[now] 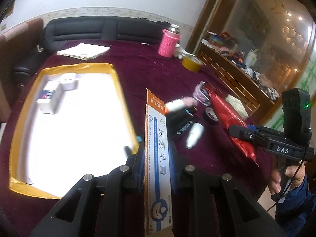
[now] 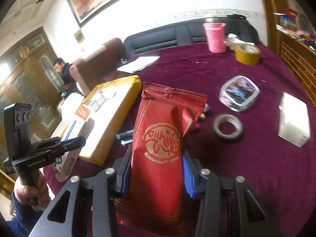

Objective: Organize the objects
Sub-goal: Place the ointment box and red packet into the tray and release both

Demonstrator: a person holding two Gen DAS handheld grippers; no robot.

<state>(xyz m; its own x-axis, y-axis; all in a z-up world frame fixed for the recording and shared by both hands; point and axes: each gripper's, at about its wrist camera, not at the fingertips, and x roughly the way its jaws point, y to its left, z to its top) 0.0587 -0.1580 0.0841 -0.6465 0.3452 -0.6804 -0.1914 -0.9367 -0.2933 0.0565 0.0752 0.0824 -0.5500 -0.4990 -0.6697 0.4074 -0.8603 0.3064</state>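
Ointment box (image 1: 157, 154) stands clamped edgewise in left gripper (image 1: 157, 158); right gripper (image 2: 156, 169) grips red packet (image 2: 162, 138).

Left tongs (image 1: 157, 154) and right tongs (image 2: 156, 169): black angular linkages with silver round screws and blue finger pads (image 2: 188, 175). Handle lettered "DAS"; green indicator light; thin black cable. Person's sleeve (image 1: 296, 207) dark blue.
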